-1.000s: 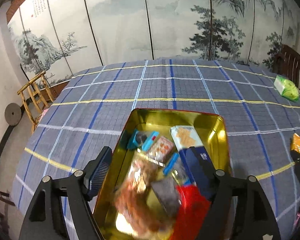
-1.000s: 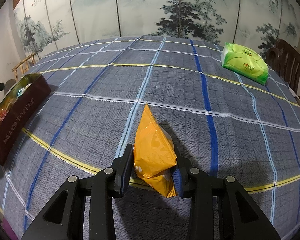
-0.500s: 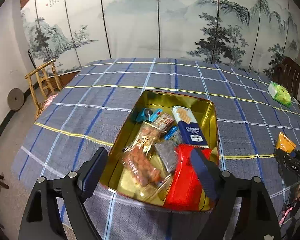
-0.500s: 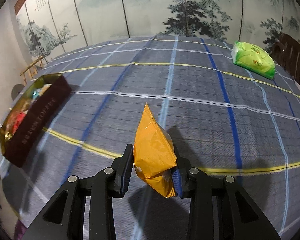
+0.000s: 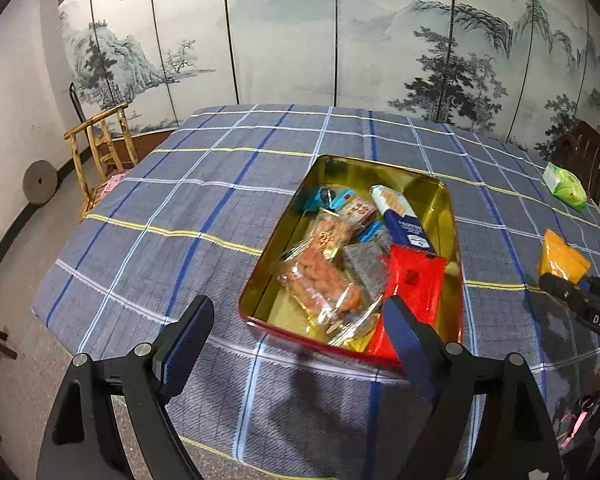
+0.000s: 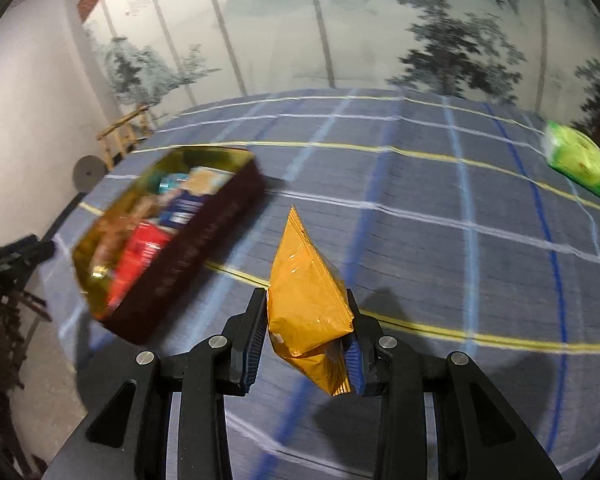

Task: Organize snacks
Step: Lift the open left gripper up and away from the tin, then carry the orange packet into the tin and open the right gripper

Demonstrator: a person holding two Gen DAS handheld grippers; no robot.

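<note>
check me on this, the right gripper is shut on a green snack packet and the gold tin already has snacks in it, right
Not quite: the right gripper is shut on an orange foil snack packet, as the right wrist view shows. The green packet lies far off on the checked tablecloth. The gold rectangular tin does already hold snacks.

We held the right gripper (image 6: 306, 334) clamped on an orange snack packet (image 6: 306, 300), its pointed top tilted up above the plaid tablecloth (image 6: 440, 248). To the left sat the open tin (image 6: 204, 248), gold inside, dark red outside, crowded with snacks and blurred. A green packet (image 6: 576, 158) lay far off at the right edge, before the painted screen (image 6: 340, 28).
</note>
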